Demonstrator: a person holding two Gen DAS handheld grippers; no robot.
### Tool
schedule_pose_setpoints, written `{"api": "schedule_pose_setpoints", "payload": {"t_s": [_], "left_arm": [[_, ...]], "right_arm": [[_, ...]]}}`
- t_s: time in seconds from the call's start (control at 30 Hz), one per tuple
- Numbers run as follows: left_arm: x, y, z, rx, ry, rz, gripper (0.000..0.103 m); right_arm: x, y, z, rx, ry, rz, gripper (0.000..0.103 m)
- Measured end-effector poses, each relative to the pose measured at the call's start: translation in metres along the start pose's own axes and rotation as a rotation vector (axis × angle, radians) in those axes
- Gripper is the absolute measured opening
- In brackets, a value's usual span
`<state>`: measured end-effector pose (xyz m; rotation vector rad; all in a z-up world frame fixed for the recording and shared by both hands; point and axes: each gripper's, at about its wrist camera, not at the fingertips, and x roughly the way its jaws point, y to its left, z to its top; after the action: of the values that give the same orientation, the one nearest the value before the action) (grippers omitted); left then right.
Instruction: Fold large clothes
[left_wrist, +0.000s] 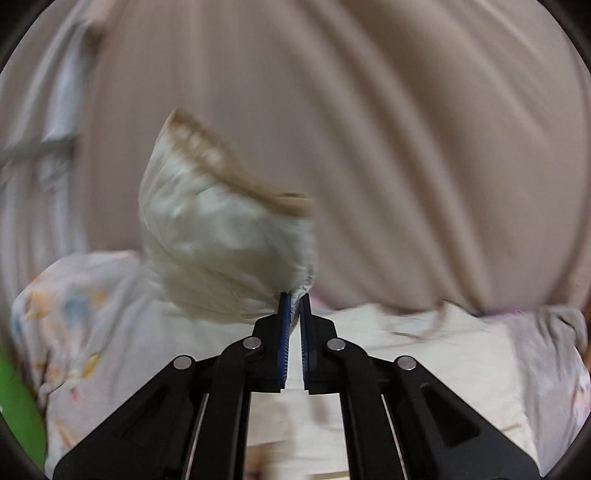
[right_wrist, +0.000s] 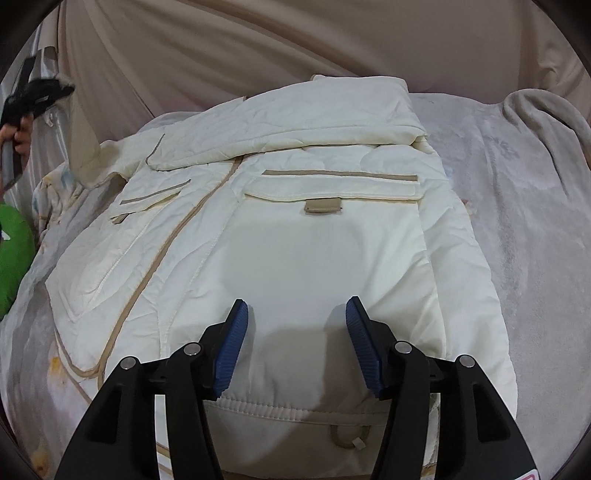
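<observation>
A large cream quilted jacket (right_wrist: 295, 236) with tan trim lies spread on the bed, one sleeve folded across its top. My right gripper (right_wrist: 295, 314) is open just above the jacket's lower body, holding nothing. My left gripper (left_wrist: 294, 299) is shut on the jacket's other sleeve cuff (left_wrist: 229, 236) and holds it raised above the bed; the cuff with its tan band hangs blurred in front of the curtain. The left gripper also shows in the right wrist view (right_wrist: 33, 96) at the far left, lifted, with the sleeve hanging below it.
A beige curtain (right_wrist: 258, 40) hangs behind the bed. A grey fleece blanket (right_wrist: 524, 206) covers the bed on the right. A patterned sheet (left_wrist: 77, 317) lies at the left. A green object (right_wrist: 11, 254) sits at the left edge.
</observation>
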<state>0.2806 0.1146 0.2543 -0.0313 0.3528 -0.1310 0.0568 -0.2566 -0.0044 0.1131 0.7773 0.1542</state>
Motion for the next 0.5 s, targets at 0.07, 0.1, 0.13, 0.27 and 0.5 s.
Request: {"api": "schedule_pose_setpoints", "payload": {"t_s": [0.07, 0.1, 0.13, 0.27, 0.5], "left_arm": [[0.008, -0.075, -0.002, 0.093, 0.014, -0.096, 0.005], [0.014, -0.105, -0.007, 0.129, 0.026, -0.129, 0.005], [0.024, -0.143, -0.018, 0.174, 0.052, -0.165, 0.005], [0.067, -0.242, -0.082, 0.292, 0.183, -0.235, 0.007], [0.124, -0.286, -0.200, 0.361, 0.400, -0.223, 0.030]], "right_arm": [[-0.001, -0.001, -0.001, 0.002, -0.005, 0.004, 0.055], [-0.002, 0.000, 0.000, 0.003, -0.006, 0.003, 0.055], [-0.003, 0.000, 0.000, 0.004, -0.008, 0.007, 0.055], [-0.004, -0.001, 0.000, 0.018, -0.008, 0.024, 0.056], [-0.005, -0.004, 0.001, 0.042, -0.011, 0.052, 0.060]]}}
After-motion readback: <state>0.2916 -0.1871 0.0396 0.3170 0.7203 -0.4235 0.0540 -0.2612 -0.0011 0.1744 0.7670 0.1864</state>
